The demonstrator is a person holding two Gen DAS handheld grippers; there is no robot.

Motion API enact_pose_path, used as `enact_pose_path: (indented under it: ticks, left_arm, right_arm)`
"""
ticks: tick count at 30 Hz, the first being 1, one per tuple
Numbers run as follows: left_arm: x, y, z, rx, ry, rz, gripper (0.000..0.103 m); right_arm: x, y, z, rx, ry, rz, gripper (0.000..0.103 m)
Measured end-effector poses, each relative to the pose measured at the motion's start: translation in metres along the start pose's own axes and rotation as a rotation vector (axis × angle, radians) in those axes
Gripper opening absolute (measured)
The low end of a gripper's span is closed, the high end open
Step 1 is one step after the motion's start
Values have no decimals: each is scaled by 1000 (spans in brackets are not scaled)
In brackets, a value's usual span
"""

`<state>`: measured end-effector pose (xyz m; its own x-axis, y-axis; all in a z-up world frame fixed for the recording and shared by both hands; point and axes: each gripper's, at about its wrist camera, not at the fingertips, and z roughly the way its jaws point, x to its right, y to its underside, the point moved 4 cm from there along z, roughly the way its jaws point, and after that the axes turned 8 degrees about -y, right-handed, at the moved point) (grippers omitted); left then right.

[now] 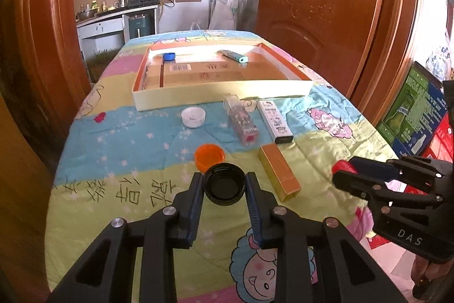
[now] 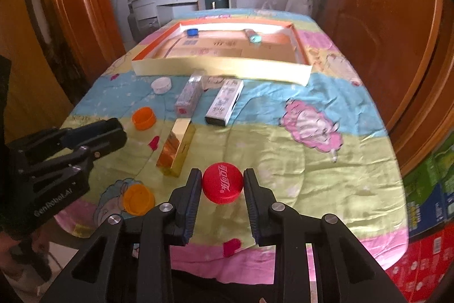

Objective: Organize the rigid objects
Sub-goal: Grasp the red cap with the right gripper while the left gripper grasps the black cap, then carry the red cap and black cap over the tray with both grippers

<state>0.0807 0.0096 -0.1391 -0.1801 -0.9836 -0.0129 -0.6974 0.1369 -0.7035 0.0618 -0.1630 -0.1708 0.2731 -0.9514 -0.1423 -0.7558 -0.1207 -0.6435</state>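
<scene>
1. The left gripper (image 1: 224, 183) holds a black cap (image 1: 224, 183) between its pads, open side up, the jaws narrow and closed against its rim; whether it is lifted off the quilted worktop (image 2: 283, 149) or resting on it I cannot tell.
2. The right gripper (image 2: 222, 183) pinches a red cap (image 2: 222, 183) the same way, printed top showing, jaws narrow.
3. From the left gripper, an orange cap (image 1: 210, 157) sits just beside the black cap at 11 o'clock, and a gold box (image 1: 279, 172) lies near at 2 o'clock.
4. Farther toward 12 o'clock lie a white cap (image 1: 193, 117), a clear case (image 1: 241, 122) and a white box (image 1: 274, 122), then the shallow tray (image 1: 221, 95), where a blue cap (image 1: 169, 56) and a teal-ended tube (image 1: 234, 56) already rest.
5. A second orange cap (image 2: 139, 198) sits near the worktop's near edge, at 9 o'clock from the right gripper.
6. Risk, as I judge it: both caps are gripped on smooth round rims, so either could squirt out if tilted or squeezed unevenly.
7. Carrying low toward the tray could knock the boxes or catch its near wall; lifting over is safer.
8. The right side of the worktop looks open; the tray floor has plenty of room.
</scene>
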Motion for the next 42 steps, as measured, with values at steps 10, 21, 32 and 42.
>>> enact_pose_path:
  ticks: [10, 21, 32, 42]
  left_arm:
    - [-1, -16, -1, 7, 7, -4, 30]
    - [-4, -45, 4, 17, 8, -15, 30]
    - [-10, -72, 18, 5, 5, -25, 30]
    - [-16, -85, 32, -10, -17, -46, 30]
  right_arm:
    - [10, -19, -13, 49, -3, 24, 31]
    - [10, -45, 1, 39, -41, 24, 31]
    - [14, -78, 13, 43, -63, 31, 31]
    - [17, -94, 28, 26, -71, 29, 31]
